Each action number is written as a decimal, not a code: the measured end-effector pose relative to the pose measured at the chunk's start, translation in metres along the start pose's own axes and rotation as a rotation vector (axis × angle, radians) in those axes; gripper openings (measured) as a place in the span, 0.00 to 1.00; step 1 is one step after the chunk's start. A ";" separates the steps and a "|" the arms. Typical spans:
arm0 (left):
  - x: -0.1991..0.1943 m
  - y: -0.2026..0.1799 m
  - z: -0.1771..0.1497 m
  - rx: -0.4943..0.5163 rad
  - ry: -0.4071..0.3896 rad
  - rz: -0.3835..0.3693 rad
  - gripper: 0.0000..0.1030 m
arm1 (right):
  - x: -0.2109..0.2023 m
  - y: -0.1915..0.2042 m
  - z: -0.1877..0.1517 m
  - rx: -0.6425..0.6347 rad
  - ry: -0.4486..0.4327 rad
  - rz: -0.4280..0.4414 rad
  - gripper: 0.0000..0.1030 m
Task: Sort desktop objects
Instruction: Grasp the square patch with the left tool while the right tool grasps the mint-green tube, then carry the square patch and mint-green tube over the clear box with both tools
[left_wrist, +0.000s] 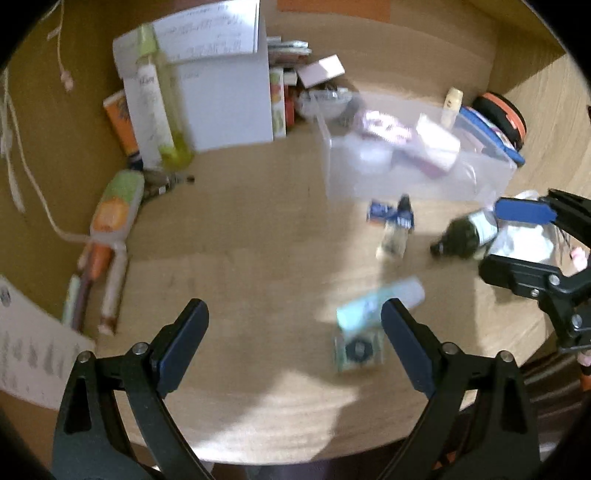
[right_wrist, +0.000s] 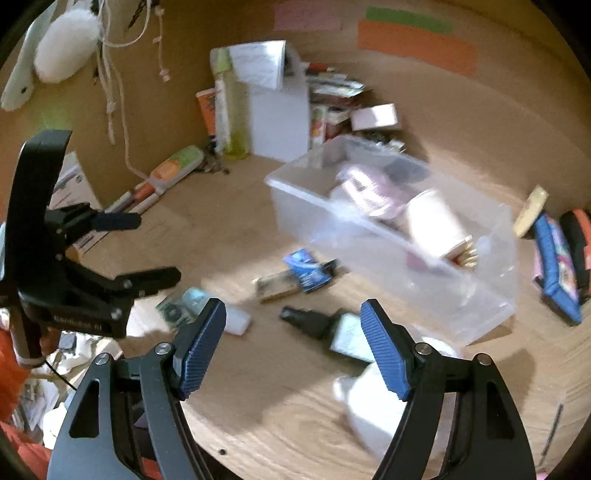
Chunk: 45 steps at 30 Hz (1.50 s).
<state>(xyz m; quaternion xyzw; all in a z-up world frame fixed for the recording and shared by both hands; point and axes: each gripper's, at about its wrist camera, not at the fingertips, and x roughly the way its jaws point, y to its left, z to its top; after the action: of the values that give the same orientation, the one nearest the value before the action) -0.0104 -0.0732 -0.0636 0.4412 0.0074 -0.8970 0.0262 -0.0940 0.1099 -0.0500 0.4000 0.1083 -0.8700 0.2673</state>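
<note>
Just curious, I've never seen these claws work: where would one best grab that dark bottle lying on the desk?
Probably across the dark glass bottle's labelled body, from above: it lies on its side, and the neck is narrow.

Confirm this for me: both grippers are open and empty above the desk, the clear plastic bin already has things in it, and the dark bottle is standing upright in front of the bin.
One detail is wrong: the dark bottle lies on its side on the desk, not upright, as the right wrist view shows. The rest holds: the left gripper and right gripper are open and empty, and the clear plastic bin already holds items.
</note>
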 end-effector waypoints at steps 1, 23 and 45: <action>0.001 -0.001 -0.006 0.002 0.006 -0.004 0.93 | 0.003 0.003 -0.003 -0.006 0.005 0.005 0.70; 0.014 -0.004 -0.026 0.013 -0.004 -0.021 0.60 | 0.067 0.048 -0.013 -0.128 0.129 0.102 0.45; 0.011 0.015 -0.023 -0.030 -0.062 -0.041 0.32 | 0.079 0.062 0.002 -0.149 0.128 0.124 0.22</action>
<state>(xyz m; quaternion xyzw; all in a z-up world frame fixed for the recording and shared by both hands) 0.0017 -0.0873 -0.0865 0.4127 0.0292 -0.9103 0.0148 -0.1032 0.0280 -0.1067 0.4397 0.1647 -0.8139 0.3422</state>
